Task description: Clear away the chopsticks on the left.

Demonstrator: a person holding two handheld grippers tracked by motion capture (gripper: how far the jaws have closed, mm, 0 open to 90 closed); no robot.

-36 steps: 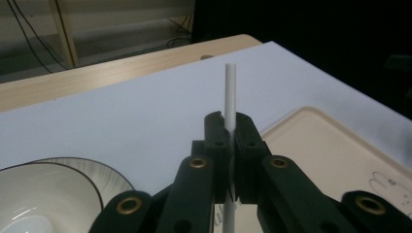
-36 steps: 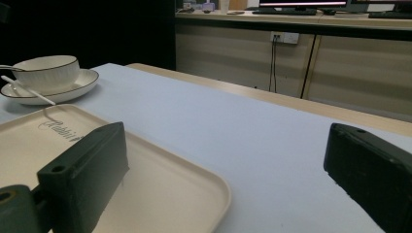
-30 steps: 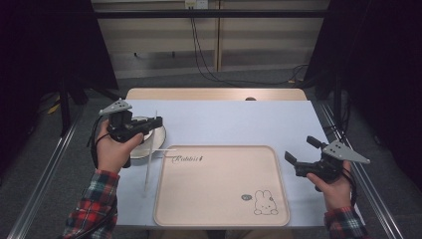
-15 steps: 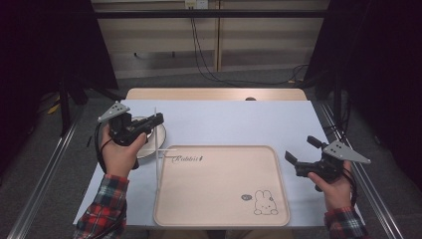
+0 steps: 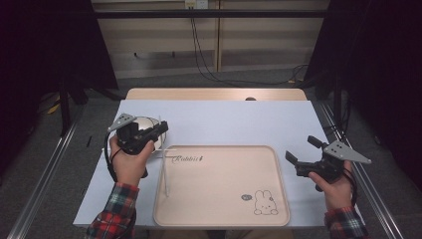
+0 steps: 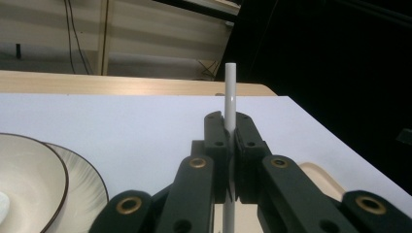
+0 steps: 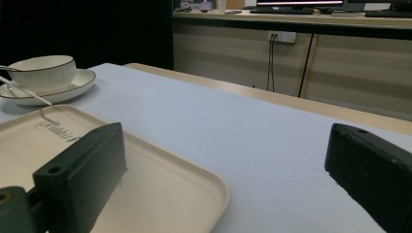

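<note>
Fig.: L gripper point(image 5: 158, 130) clamped on a thin white rod-like stick, prob. a chopstick point(image 5: 163, 162); the jaws pinch it near its upper end, in the L gripper view the top point(image 6: 231, 92) stands above the jaw tips. In the high view the stick hangs down over the L edge of the cream rectangular plastic tray with rabbit print point(image 5: 278, 194), lower end near the tray's L rim. R gripper point(image 5: 304, 152) held wide open, nothing between the jaws, at the tray's R side.

Risks (judged): a 2-jaw pinch on 1 slim round stick gives little hold, so it may swivel or slip if its tip catches the tray rim.

Surroundings: white bowl with dark rim point(image 7: 43, 72) on a white saucer point(image 7: 73, 87), just beside the L gripper; a wide swing could knock them. A 2nd white stick point(image 5: 171, 149) lies close by, touching or not: cannot tell. Pale blue-white tabletop point(image 5: 239, 124) otherwise open.
</note>
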